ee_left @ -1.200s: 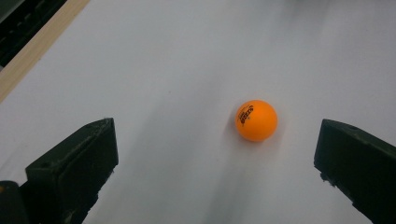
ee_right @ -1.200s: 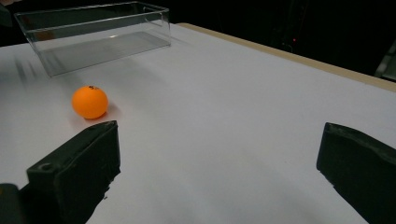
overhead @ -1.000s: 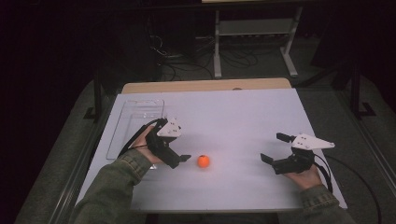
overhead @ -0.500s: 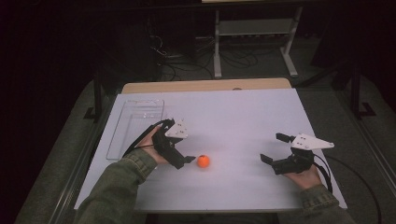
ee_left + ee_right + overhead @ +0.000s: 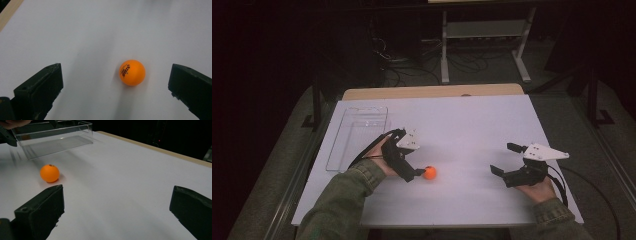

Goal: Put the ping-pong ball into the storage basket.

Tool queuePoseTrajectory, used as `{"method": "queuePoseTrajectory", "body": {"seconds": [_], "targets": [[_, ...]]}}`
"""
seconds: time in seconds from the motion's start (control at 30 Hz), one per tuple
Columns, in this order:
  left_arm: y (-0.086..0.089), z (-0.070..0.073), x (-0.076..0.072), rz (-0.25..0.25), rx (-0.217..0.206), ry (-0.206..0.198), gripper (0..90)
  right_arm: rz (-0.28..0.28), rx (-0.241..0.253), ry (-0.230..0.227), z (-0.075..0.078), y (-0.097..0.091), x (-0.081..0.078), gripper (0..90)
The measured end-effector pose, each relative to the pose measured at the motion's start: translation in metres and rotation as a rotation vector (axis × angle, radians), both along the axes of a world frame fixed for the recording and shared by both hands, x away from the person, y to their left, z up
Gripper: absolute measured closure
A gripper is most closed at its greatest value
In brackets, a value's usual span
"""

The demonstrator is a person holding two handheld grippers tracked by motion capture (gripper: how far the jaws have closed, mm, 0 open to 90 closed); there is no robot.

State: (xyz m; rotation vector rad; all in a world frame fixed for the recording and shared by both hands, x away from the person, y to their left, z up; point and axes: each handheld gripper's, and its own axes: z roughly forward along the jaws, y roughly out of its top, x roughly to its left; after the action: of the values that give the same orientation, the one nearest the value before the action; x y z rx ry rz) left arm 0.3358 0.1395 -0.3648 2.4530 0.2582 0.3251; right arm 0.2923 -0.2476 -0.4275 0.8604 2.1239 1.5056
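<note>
An orange ping-pong ball (image 5: 429, 173) lies on the white tabletop (image 5: 472, 125), left of centre. My left gripper (image 5: 414, 162) is open and low over the table, its near jaw almost at the ball's left side. In the left gripper view the ball (image 5: 132, 72) sits just ahead of the left gripper (image 5: 116, 75), nearer the right jaw and touching neither. My right gripper (image 5: 504, 159) is open at the right of the table, well apart from the ball. From the right gripper (image 5: 117, 192) the ball (image 5: 49, 173) lies far off to the left.
An empty clear plastic tray (image 5: 357, 137) stands at the table's left, behind the left hand; its wall (image 5: 55, 135) is also seen in the right gripper view. A wooden table edge (image 5: 432, 92) runs along the back. Dark floor, cables and a metal stand lie beyond.
My left gripper has moved right and slightly forward, closing in on the ball. The ball and the right gripper have stayed put.
</note>
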Motion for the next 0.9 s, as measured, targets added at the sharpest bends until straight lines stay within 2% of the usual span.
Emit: {"method": "queuePoseTrajectory", "body": {"seconds": [0.9], "targets": [[-0.016, -0.016, 0.005, -0.032, 0.04, 0.025, 0.0, 0.006, -0.008, 0.001, -0.001, 0.001, 0.0, 0.0]]}}
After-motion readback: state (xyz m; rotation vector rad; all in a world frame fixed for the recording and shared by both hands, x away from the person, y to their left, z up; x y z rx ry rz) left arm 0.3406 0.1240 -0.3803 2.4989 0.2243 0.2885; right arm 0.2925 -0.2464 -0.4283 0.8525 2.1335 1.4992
